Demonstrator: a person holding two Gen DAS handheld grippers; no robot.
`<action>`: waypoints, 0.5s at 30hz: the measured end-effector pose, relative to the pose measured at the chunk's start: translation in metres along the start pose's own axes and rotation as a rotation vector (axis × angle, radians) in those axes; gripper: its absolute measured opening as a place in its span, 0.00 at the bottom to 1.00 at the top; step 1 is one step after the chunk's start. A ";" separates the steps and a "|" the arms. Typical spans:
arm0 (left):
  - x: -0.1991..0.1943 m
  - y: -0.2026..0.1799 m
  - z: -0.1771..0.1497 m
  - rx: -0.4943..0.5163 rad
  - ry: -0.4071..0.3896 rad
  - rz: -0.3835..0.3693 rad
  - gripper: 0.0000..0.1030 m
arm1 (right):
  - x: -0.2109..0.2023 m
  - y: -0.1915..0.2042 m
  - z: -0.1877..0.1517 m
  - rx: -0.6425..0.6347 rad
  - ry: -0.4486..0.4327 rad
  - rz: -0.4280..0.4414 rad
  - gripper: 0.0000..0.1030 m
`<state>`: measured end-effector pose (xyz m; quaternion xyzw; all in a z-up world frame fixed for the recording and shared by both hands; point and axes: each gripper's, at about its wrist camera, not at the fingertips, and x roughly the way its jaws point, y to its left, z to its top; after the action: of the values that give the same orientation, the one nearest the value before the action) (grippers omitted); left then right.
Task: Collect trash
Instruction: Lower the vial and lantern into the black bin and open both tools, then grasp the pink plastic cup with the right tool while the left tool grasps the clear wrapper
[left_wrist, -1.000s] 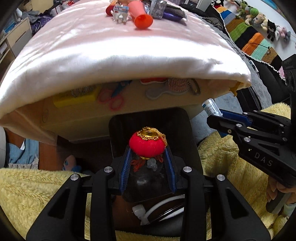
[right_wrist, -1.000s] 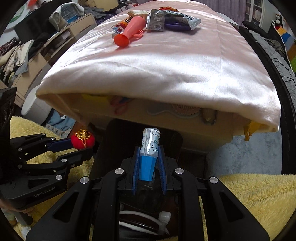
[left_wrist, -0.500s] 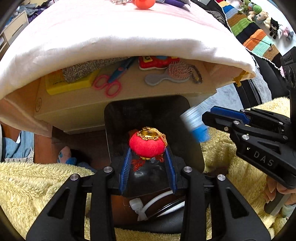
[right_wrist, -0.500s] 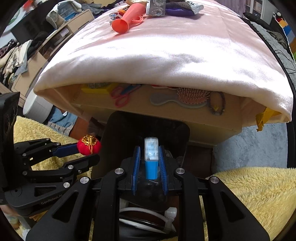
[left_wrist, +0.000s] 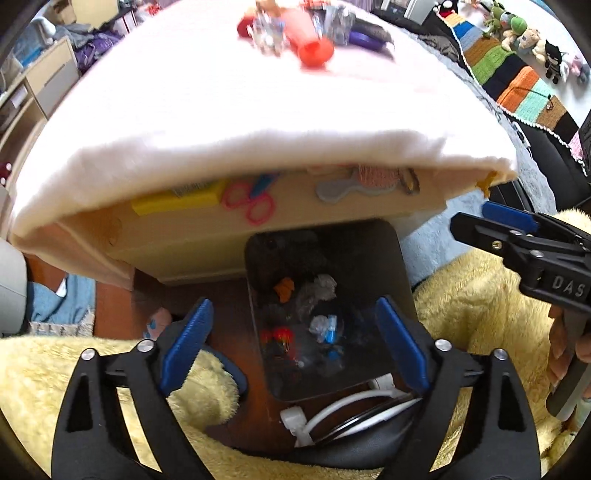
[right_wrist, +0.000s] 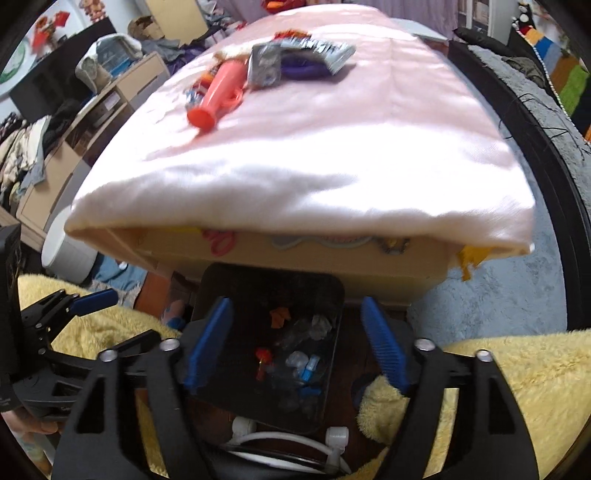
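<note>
Your left gripper (left_wrist: 295, 347) hangs over the black bin (left_wrist: 391, 258) with its fingers wide and nothing between them; your right gripper (right_wrist: 295, 349) does the same beside it, spread and empty; the red ornament (left_wrist: 277, 338) and blue-capped tube (left_wrist: 330, 328) lie in the bin among crumpled wrappers; more trash (right_wrist: 266, 70) sits far off on the pink-covered table (right_wrist: 369, 147).

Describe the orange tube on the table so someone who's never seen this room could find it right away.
Start at the low table draped in a pale pink satin cloth. At its far end sits a small cluster of litter; the orange plastic tube lies at the cluster's left, flared open end pointing toward the camera. Its neighbours are flat silver and purple wrappers.
</note>
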<state>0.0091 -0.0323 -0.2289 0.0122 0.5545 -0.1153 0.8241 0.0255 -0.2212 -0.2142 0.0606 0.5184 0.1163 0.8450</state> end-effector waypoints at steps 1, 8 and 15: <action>-0.006 0.001 0.003 -0.002 -0.015 0.004 0.86 | -0.005 -0.003 0.003 0.004 -0.017 -0.003 0.83; -0.033 0.009 0.022 -0.013 -0.086 0.011 0.89 | -0.021 -0.021 0.021 0.039 -0.066 -0.016 0.87; -0.045 0.018 0.039 -0.022 -0.112 0.030 0.89 | -0.028 -0.023 0.043 0.019 -0.093 -0.030 0.87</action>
<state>0.0320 -0.0122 -0.1751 0.0051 0.5085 -0.0973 0.8555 0.0547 -0.2497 -0.1753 0.0664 0.4803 0.0958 0.8693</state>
